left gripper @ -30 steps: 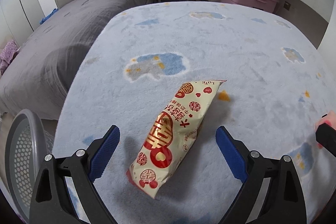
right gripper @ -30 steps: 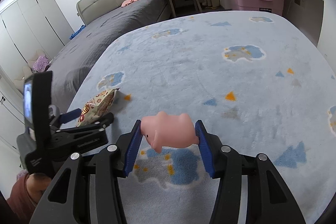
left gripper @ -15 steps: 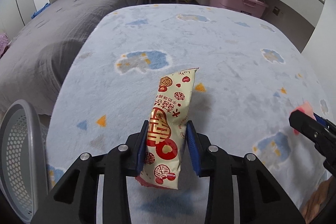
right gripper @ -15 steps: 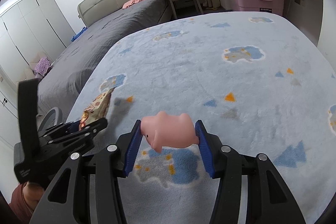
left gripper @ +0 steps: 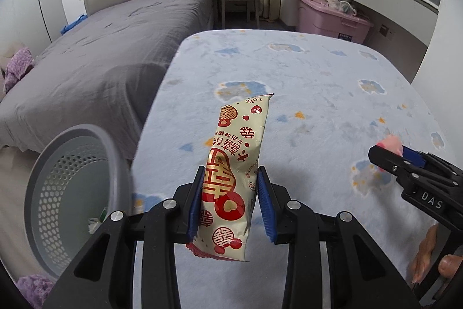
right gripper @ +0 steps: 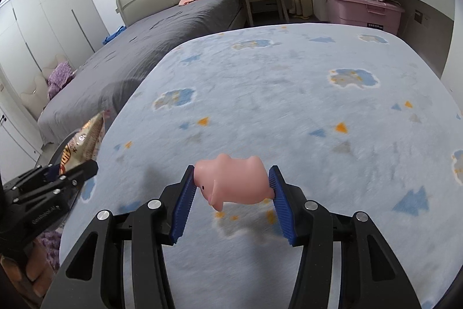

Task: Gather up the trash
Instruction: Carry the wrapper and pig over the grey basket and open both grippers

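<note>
The left gripper (left gripper: 228, 193) has its ribbed blue pads (left gripper: 194, 203) clamped on a crinkly, glossy snack wrapper (left gripper: 231, 173), held upright off the rug at center frame. It's cream with red and gold Chinese characters, hearts, and "LOVE" printed near the top edge. At lower left sits a round grey plastic wastebasket (left gripper: 72, 193) with perforated walls and some scraps at the bottom. The right gripper (right gripper: 231, 187) is squeezed shut on a smooth, rubbery pink pig toy (right gripper: 233, 183), center of its own view. Underneath is a fuzzy pale-blue rug (right gripper: 289, 106) with cloud and triangle shapes. In the left wrist view, "DAS" is readable on the right gripper's black body.
</note>
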A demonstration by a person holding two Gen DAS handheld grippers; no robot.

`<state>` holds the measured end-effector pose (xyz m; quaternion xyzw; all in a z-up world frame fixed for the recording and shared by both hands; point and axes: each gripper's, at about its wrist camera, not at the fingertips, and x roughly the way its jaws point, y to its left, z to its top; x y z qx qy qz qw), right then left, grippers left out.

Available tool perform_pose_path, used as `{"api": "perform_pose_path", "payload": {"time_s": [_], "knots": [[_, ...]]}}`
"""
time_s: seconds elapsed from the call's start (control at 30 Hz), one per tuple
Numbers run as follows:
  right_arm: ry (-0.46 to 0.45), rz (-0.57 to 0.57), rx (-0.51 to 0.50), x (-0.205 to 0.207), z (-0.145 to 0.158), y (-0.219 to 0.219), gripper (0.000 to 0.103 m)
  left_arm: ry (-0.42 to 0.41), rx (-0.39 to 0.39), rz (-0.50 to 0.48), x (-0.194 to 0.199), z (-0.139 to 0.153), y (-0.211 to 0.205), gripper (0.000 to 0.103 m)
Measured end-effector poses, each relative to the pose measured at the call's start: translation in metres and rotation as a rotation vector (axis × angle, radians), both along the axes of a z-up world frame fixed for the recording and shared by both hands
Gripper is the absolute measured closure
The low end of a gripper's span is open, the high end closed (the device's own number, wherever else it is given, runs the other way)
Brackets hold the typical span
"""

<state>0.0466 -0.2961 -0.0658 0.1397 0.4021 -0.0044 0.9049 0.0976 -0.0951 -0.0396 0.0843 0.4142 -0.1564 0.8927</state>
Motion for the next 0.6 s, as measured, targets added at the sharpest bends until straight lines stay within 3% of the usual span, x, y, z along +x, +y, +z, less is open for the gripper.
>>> {"api": "perform_pose_path", "payload": {"time_s": [0.6], "knots": [[0.006, 0.133, -0.011, -0.017, 0.014, 0.126, 0.053, -0.057, -0.033, 0.138, -0.025, 0.018, 0.130, 0.069]]}}
